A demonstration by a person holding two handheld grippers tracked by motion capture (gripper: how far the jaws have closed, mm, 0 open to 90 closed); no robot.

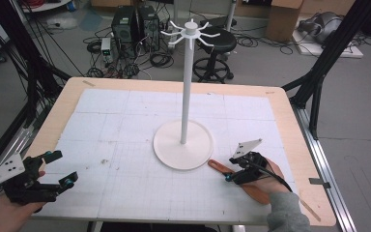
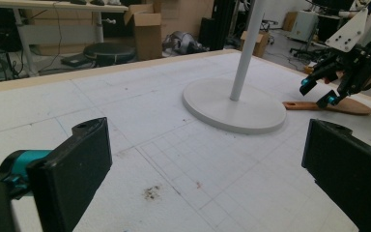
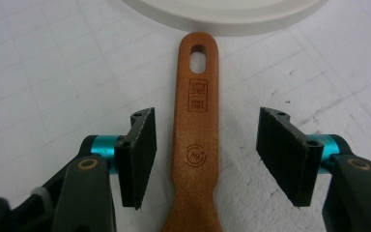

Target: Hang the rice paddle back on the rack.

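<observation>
Spatula [image 3: 196, 140]: lies flat on the table [image 1: 125, 125], hole end just beside the stand's base [image 1: 182, 144].
Axis: I see the handle running straight between my right gripper [image 3: 205, 159] pads [image 3: 140, 154].
Right gripper: half open, pads clear of the wood.
Left gripper [image 2: 203, 169]: wide open, empty, well apart.

Wooden spatula [image 3: 196, 135] blade cut off by bottom edge; in high view, hand [image 1: 270, 181] hides blade.
</observation>
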